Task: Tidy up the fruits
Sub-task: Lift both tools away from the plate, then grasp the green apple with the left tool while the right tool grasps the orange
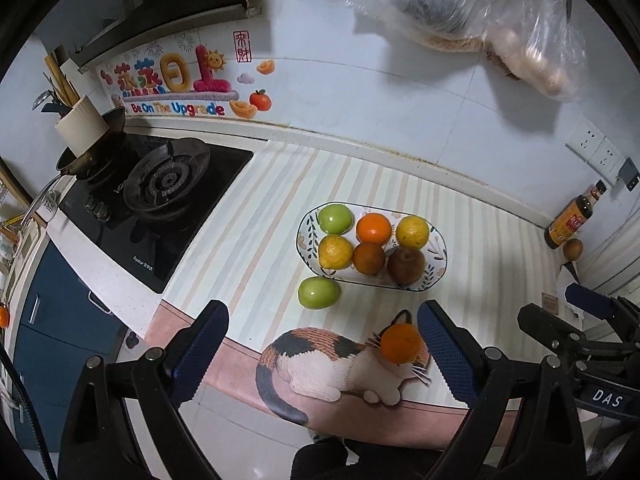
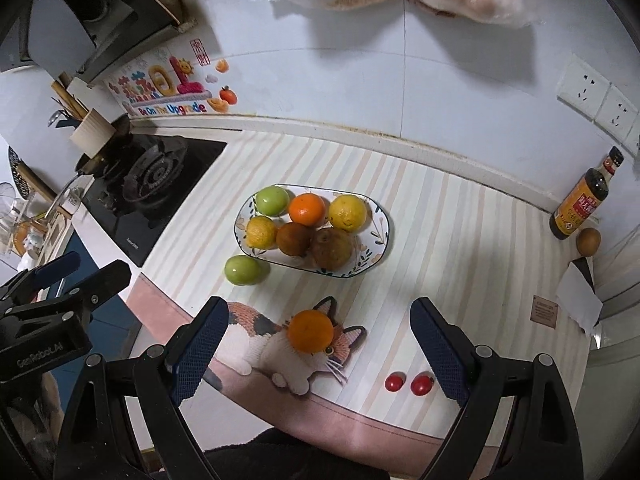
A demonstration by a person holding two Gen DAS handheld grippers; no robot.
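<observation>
An oval patterned plate (image 1: 439, 249) (image 2: 381, 236) on the striped mat holds several fruits: a green apple (image 1: 335, 218), an orange (image 1: 373, 229), two lemons and two brown fruits. A second green apple (image 1: 319, 292) (image 2: 241, 270) lies on the mat just left of the plate. A loose orange (image 1: 401, 344) (image 2: 311, 331) rests on the cat picture near the counter's front edge. Two small red tomatoes (image 2: 409, 383) lie at the front right. My left gripper (image 1: 322, 350) is open, high above the front edge, holding nothing. My right gripper (image 2: 318, 346) is open too, above the loose orange.
A gas hob (image 1: 160, 196) with a pan and a cup of utensils is at the left. A sauce bottle (image 2: 582, 200) and a brown fruit (image 2: 588, 241) stand at the far right by the wall. Plastic bags (image 1: 480, 12) hang on the wall above. A person's dark clothing shows below.
</observation>
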